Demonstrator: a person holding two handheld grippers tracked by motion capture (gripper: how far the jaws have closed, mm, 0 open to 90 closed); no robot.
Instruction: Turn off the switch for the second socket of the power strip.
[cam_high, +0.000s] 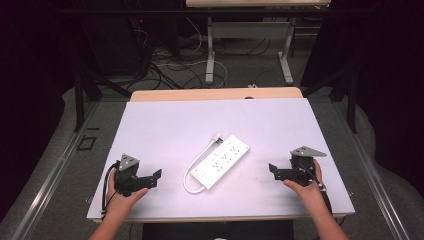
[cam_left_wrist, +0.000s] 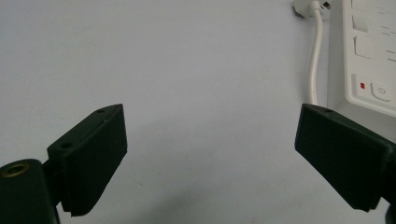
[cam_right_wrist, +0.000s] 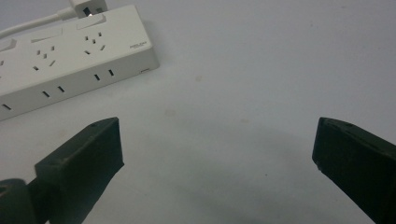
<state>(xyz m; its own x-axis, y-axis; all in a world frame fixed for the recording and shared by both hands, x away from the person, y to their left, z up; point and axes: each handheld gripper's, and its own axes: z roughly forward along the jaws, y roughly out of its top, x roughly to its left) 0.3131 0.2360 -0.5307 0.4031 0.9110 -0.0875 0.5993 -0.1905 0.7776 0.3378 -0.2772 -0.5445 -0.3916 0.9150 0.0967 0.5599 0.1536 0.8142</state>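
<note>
**Flanking a white power strip**

Lying diagonally mid-surface (cam_high: 150, 125), the power strip (cam_high: 222, 161) sits between the left gripper (cam_high: 156, 176) and right gripper (cam_high: 273, 170), both with fingers spread wide and empty. Its cord (cam_high: 192, 172) loops alongside. Small print near one corner is too tiny to read.

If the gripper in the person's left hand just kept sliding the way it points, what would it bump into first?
Probably the white cord looping beside the power strip, then the strip's switch end. The left gripper points right, jaws open, with bare table between; depth is uncertain.
</note>
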